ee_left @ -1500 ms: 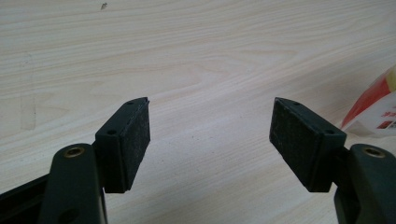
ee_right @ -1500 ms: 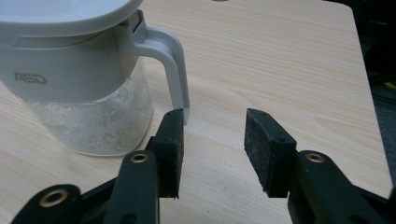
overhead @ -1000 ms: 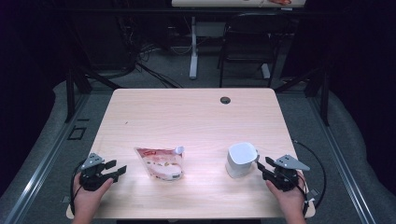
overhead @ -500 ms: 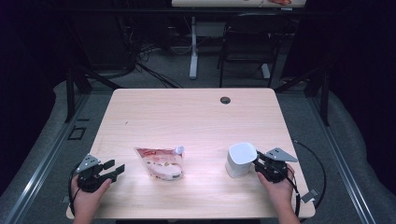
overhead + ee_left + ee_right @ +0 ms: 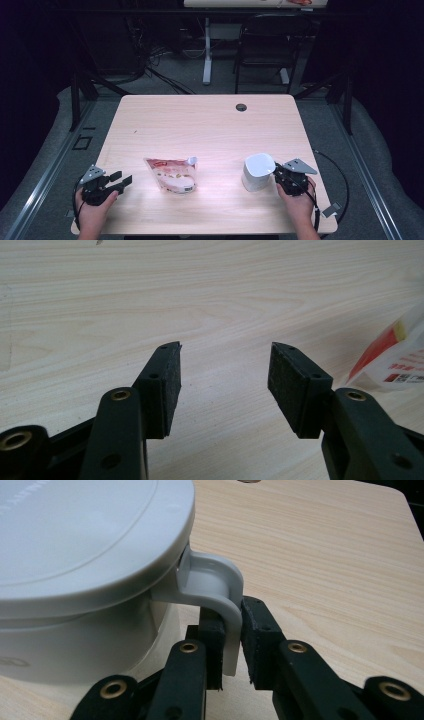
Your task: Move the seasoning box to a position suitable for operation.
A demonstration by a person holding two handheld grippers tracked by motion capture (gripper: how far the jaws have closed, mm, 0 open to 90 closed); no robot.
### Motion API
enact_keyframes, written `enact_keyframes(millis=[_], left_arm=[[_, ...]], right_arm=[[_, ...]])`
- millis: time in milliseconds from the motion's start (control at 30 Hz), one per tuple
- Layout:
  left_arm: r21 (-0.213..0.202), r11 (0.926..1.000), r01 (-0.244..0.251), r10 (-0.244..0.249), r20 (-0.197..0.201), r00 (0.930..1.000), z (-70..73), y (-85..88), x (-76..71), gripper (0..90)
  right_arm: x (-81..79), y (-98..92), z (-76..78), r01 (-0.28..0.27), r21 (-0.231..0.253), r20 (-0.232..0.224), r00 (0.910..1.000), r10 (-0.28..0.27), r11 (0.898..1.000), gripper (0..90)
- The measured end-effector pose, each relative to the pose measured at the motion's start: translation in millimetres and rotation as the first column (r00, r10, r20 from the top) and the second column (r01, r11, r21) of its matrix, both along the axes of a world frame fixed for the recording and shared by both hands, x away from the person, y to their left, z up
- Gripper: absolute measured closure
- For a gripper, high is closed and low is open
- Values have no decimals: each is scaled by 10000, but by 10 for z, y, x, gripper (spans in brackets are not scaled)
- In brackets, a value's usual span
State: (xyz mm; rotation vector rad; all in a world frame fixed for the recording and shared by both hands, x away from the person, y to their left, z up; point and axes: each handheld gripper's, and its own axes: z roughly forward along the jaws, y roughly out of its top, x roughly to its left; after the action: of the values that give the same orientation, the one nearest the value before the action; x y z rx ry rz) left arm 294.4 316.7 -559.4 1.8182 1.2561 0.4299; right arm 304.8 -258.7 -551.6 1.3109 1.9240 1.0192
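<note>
Item one: white lidded container (image 5: pixel 258 172), standing upright on the tabletop (image 5: pixel 210 125) near its front right edge, its curved side handle (image 5: pixel 220 592) lying between the pads of the right tongs (image 5: pixel 283 173), whose jaws have just been closing and now clench that handle from both sides. Item two: red-and-white snack pouch (image 5: pixel 172 174), lying flat left of the container and well apart from it. Item three: left tongs (image 5: pixel 119 181), resting at the front left corner, released, jaws parted over bare wood with the pouch near.
</note>
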Motion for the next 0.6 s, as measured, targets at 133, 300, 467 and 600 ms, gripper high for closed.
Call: enact_keyframes(millis=[133,300,467,600], left_arm=[[73,10000,-12,12,45,10000,-3,-9,7,472],[87,10000,43,-43,26,10000,-3,-10,7,473],[68,9999,110,-110,-43,9999,-7,-17,11,474],[72,9997,218,-217,-63,9997,-14,-38,16,484]], right_arm=[[-16,4,0,68,26,1,10000,-68,10000,806],[-55,24,18,296,27,-167,9994,-295,9996,815],[-85,48,26,489,-8,-219,9986,-489,9988,815],[-126,87,29,663,33,-276,9974,-661,9978,814]])
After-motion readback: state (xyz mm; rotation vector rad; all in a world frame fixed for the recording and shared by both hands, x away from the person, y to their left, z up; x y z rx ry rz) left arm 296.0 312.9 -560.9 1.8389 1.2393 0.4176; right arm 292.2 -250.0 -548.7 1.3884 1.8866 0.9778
